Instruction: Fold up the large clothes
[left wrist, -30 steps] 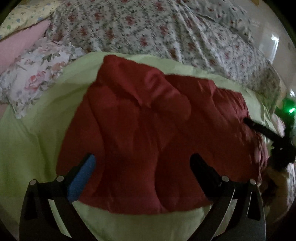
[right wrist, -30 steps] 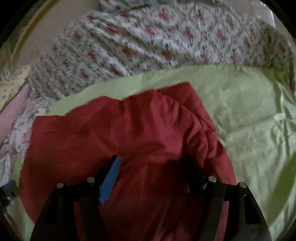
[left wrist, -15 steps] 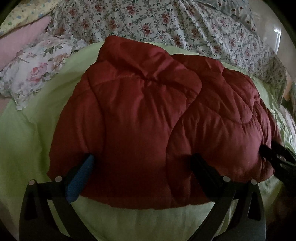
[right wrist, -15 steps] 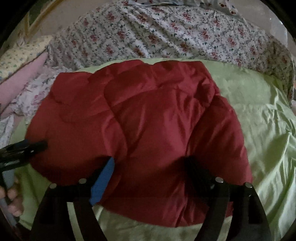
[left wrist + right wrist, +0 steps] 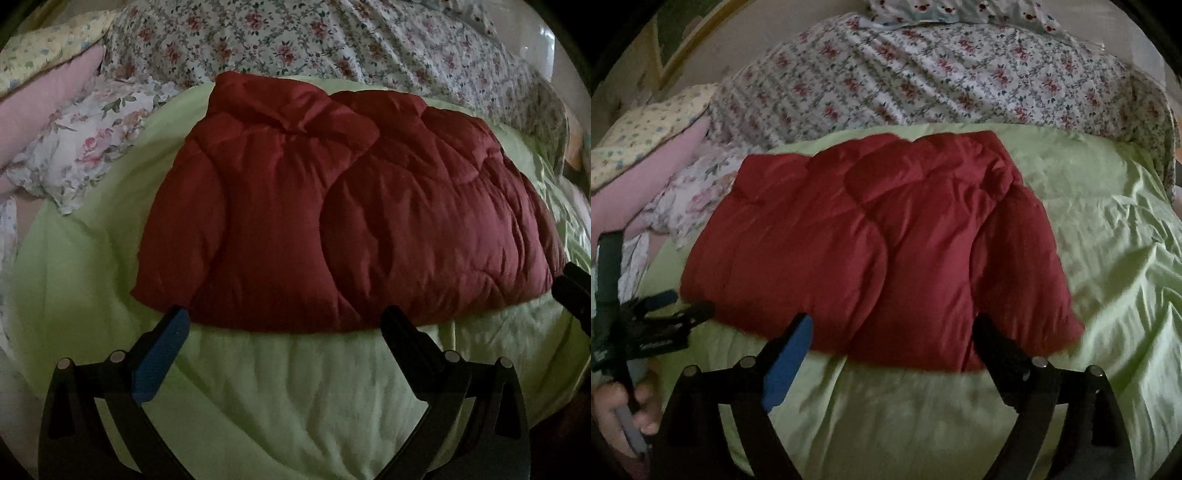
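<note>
A red quilted puffer garment (image 5: 332, 221) lies folded into a compact bundle on a light green bedspread (image 5: 295, 387); it also shows in the right wrist view (image 5: 879, 251). My left gripper (image 5: 284, 321) is open and empty, its fingertips just short of the garment's near edge. My right gripper (image 5: 894, 328) is open and empty, also at the near edge. The left gripper shows at the left of the right wrist view (image 5: 683, 306), and part of the right gripper shows at the right edge of the left wrist view (image 5: 572, 291).
A floral sheet (image 5: 332, 37) covers the far side of the bed. Floral and pink pillows (image 5: 74, 129) lie at the left. The green bedspread (image 5: 1108, 240) stretches wrinkled to the right. The bed's near edge is just below the grippers.
Both grippers have pulled back from over the red garment to its near edge. The garment has settled flat into a folded bundle on the bedspread.
</note>
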`<state>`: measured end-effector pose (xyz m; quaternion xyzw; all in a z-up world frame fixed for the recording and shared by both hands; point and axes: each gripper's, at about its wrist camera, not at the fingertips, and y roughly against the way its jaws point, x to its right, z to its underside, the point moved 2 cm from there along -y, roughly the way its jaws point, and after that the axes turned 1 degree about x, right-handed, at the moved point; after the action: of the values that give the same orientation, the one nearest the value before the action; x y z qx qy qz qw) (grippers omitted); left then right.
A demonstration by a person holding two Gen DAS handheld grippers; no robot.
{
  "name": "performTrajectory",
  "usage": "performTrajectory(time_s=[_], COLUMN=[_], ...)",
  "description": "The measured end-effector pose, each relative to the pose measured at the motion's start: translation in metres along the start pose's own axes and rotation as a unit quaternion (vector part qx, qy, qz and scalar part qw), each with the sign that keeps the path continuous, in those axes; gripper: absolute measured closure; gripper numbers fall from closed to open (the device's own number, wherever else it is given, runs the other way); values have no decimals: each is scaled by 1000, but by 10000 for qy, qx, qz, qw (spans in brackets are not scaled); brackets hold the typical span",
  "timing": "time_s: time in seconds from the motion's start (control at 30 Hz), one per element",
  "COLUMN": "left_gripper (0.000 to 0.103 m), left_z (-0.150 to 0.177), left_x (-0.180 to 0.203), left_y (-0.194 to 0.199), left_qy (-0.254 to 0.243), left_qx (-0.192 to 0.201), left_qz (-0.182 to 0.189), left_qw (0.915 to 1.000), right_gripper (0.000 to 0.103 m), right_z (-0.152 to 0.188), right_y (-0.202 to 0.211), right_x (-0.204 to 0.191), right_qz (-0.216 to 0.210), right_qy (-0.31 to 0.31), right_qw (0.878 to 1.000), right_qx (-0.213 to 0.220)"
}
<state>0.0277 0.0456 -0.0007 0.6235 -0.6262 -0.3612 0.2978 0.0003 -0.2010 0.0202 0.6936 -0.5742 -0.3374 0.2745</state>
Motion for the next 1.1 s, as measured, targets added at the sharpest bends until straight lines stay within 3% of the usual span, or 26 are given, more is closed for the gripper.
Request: performTrajectory(time_s=[0.4, 0.83, 1.1], left_gripper=[0, 0, 0], left_z=[9, -6, -17], left_x=[4, -1, -3], left_y=[25, 58, 45], left_qy=[-225, -216, -147], left_qx=[137, 513, 467], left_qz=[-194, -307, -320], left_qw=[9995, 9980, 9983], right_gripper=[9, 4, 2], right_z=[23, -6, -21], right_y=[29, 54, 35], right_x=[-26, -56, -57], right_qz=[-25, -103, -83], right_qy=[237, 605, 564], right_qw=[9996, 9981, 9984], right_qx=[-133, 78, 19])
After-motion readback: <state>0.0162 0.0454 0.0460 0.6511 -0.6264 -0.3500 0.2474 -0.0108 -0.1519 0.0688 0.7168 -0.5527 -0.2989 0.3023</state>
